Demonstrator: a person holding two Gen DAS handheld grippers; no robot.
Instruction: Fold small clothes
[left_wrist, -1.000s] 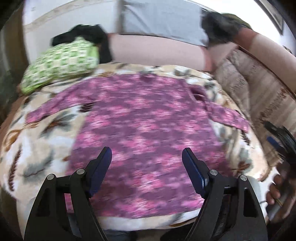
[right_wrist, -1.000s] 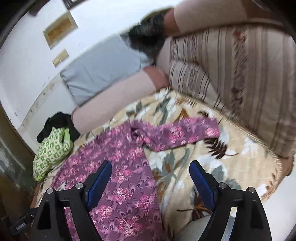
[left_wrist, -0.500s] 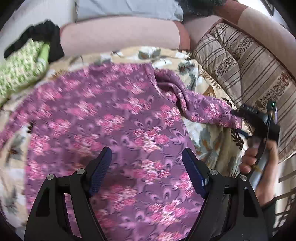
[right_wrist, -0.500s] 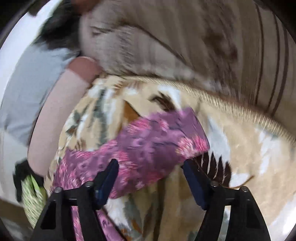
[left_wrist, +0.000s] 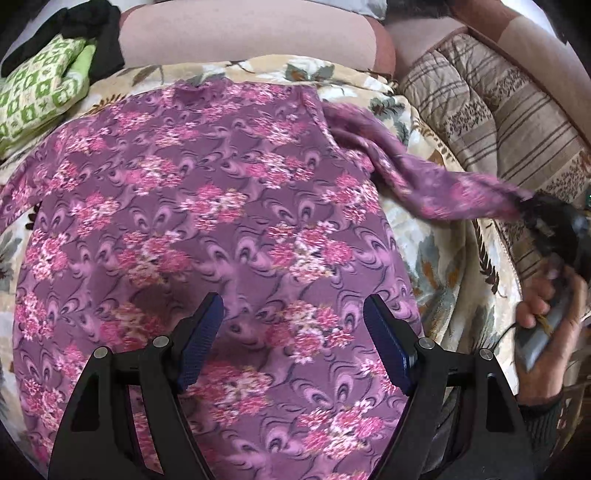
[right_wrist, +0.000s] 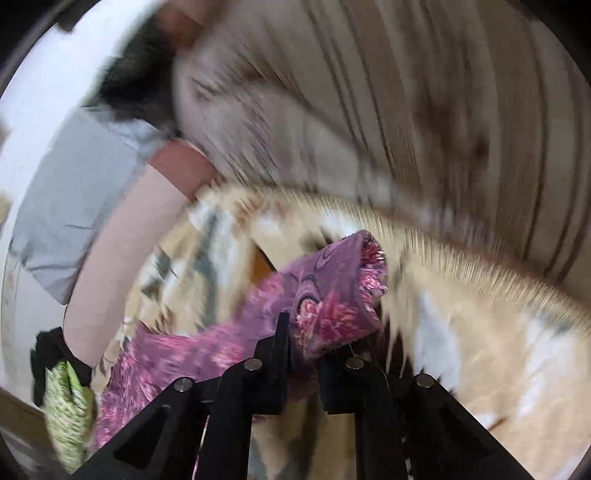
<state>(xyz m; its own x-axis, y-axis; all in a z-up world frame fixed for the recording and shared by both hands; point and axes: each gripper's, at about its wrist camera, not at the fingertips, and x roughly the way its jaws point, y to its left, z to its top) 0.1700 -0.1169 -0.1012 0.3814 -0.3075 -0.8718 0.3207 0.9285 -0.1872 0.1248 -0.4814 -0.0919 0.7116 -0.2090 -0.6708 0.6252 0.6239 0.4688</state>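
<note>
Purple floral top (left_wrist: 207, 221) flat on fleecy blanket (left_wrist: 436, 266), R fingers (right_wrist: 303, 343) closing on sleeve, L fingers (left_wrist: 293, 332) wide, empty

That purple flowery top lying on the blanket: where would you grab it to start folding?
By a sleeve end, from the side. The top lies flat, so its body offers no edge, while the sleeve sticks out loose. The right gripper is closing on that cuff now; the left gripper hangs open over the body.

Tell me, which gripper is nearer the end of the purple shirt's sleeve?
Right. The right gripper is closing on the sleeve end; the left gripper hovers open over the shirt's body.
</note>
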